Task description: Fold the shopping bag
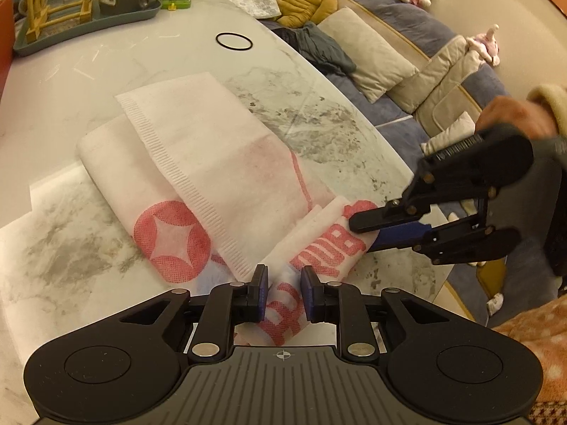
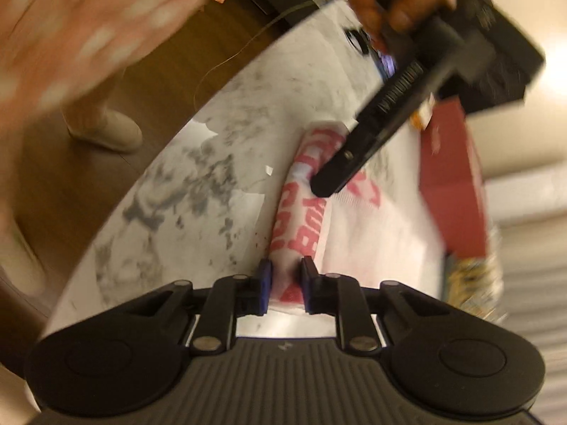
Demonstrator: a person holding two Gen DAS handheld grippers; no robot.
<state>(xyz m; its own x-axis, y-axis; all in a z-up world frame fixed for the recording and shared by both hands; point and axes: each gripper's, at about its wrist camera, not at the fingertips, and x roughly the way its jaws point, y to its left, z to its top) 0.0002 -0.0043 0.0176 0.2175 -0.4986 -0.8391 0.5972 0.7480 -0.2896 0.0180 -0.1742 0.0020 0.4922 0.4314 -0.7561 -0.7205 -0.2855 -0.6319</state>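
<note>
Our left hand-held gripper was matte black with blue finger pads, silver pivot screws and a ribbed grey deck bearing a crosshair mark. Our right hand-held gripper matched it, beneath a cream cuff.

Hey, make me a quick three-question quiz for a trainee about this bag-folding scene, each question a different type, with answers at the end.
1. True or false: the shopping bag lies on a marble table.
2. Multiple choice: what lies on the table beyond the bag? A) a black ring B) a spoon C) a phone
3. Fill in: the left gripper and the right gripper each straddle an end of the bag's rolled ____ edge.

Key: 1 true; 2 A; 3 printed (red lettering). Whether either gripper actually pinches the fabric cannot be told; both show a gap between the fingers.
</note>
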